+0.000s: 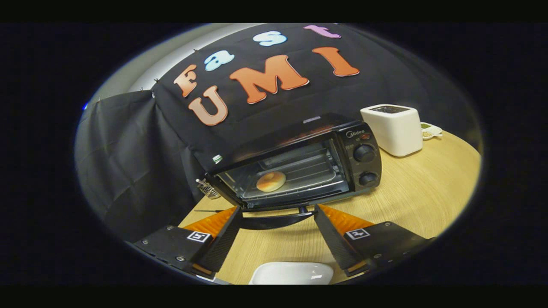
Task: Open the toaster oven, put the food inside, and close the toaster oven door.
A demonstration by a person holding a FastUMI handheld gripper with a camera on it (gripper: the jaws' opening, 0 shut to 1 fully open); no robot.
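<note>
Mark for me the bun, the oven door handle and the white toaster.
bun point(270, 181): gripper view, middle of its browned top, on the tray inside the open oven.
oven door handle point(274, 221): gripper view, middle of the dark curved bar between the open jaws.
white toaster point(396, 130): gripper view, its front face.

The oven point(299, 167) door point(278, 220) hangs open between the spread fingers of the gripper point(277, 210); bread point(270, 181) sits inside, mouth otherwise free.

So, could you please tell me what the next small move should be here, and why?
Probably ease the tongs forward and up under the door handle to swing the door shut. The bun already sits on the rack inside the toaster oven, the door hangs open, and the tongs are open and empty, with the handle between their tips.
</note>
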